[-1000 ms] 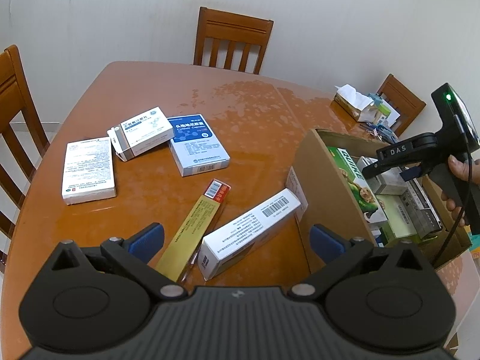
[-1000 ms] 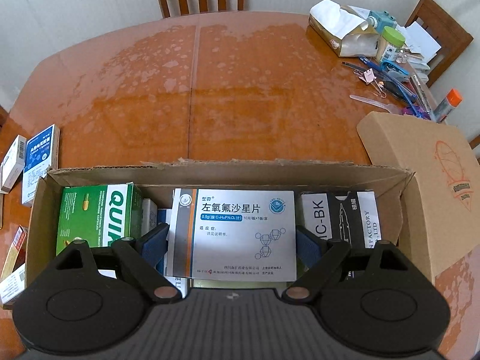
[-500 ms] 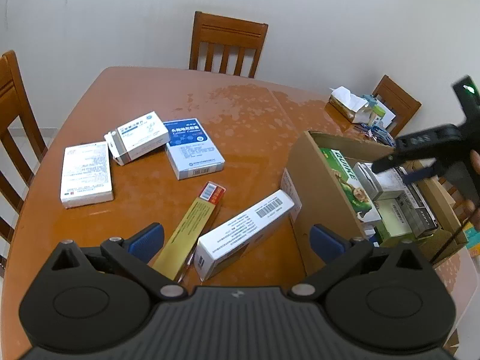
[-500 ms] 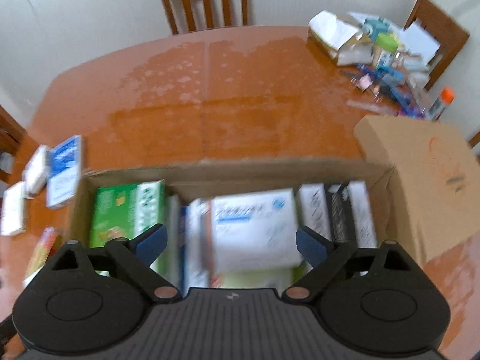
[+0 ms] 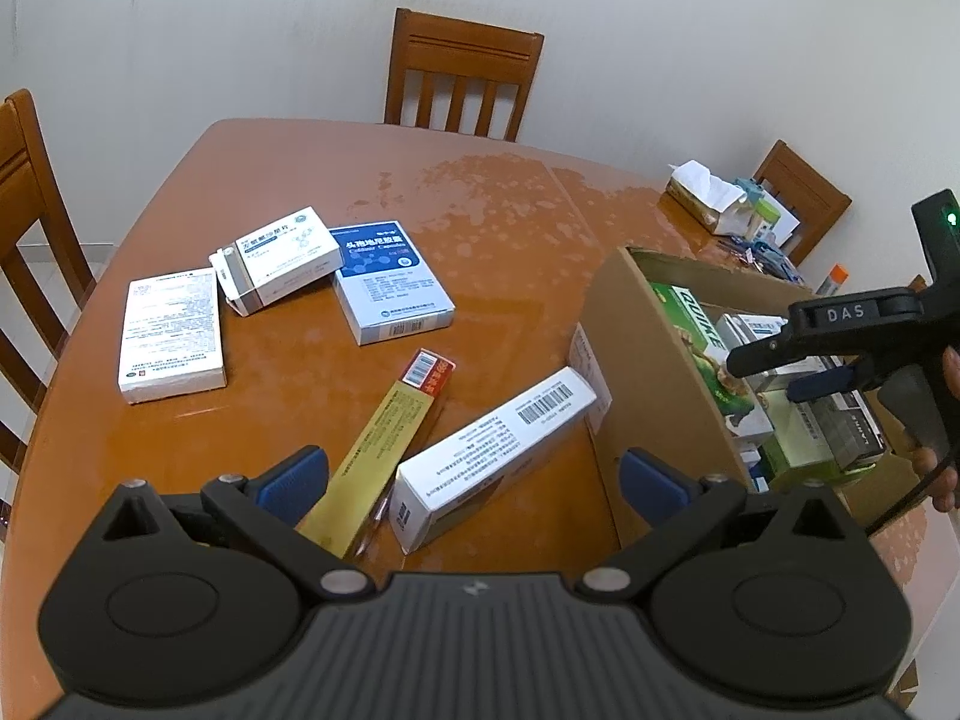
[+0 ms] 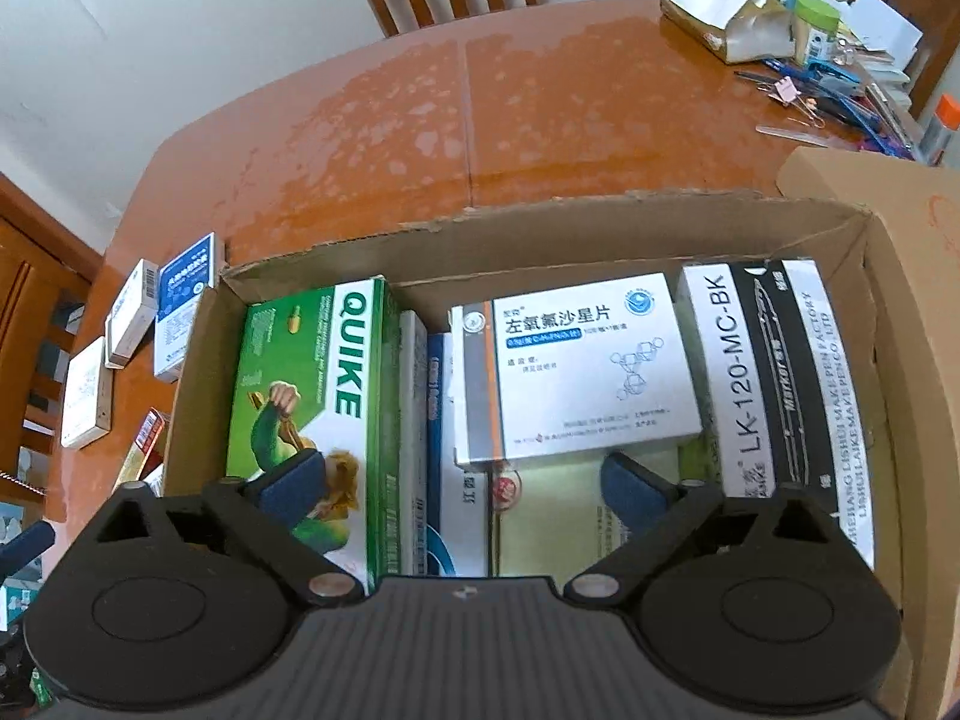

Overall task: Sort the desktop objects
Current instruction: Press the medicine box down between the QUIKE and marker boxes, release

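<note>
My left gripper (image 5: 474,474) waits open just above the white barcode box (image 5: 492,456), whose long axis points toward the cardboard box (image 5: 648,360) beside it.

The right gripper (image 6: 462,483) has let go of the white medicine box (image 6: 576,372). Its jaws are opening, and the box now lies ahead of them in the cardboard box (image 6: 540,228).

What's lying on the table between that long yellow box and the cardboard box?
A white barcoded box, lying flat, its far end near the cardboard box. The left wrist view shows it.
</note>
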Demonstrator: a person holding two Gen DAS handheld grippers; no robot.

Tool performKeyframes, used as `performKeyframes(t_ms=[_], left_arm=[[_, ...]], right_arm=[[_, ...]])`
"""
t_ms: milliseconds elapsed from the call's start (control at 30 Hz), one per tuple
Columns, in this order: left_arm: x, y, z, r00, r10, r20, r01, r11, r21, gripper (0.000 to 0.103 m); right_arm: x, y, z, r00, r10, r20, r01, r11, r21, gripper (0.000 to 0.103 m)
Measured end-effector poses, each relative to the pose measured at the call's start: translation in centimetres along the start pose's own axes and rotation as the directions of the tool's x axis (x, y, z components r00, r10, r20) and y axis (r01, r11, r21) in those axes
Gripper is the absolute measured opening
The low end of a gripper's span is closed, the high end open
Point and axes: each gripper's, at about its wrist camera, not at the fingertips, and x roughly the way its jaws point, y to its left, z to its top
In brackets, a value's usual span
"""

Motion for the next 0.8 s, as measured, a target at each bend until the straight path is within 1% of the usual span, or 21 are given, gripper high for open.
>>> performKeyframes(t_ms=[133, 267, 467, 800], left_arm=[[0.2, -0.1, 0.1, 1.000, 0.001, 0.000, -0.001, 1.000, 0.000, 0.103], [0.3, -0.2, 0.2, 1.000, 0.004, 0.000, -0.004, 1.000, 0.000, 0.103], [0.4, 0.0, 0.3, 1.000, 0.007, -0.004, -0.007, 1.000, -0.006, 0.103], [0.4, 0.1, 0.3, 1.000, 0.006, -0.004, -0.006, 1.000, -0.013, 0.103]], right_arm=[[0.0, 0.1, 0.4, 1.000, 0.023, 0.000, -0.023, 1.000, 0.004, 0.102], [0.2, 0.6, 0.4, 0.998, 0.051, -0.020, -0.051, 0.999, 0.000, 0.102], [0.1, 1.5, 0.7, 0.991, 0.131, -0.022, -0.131, 0.991, 0.016, 0.102], [-0.2, 1.1, 0.9, 0.995, 0.098, -0.004, -0.098, 0.995, 0.030, 0.102]])
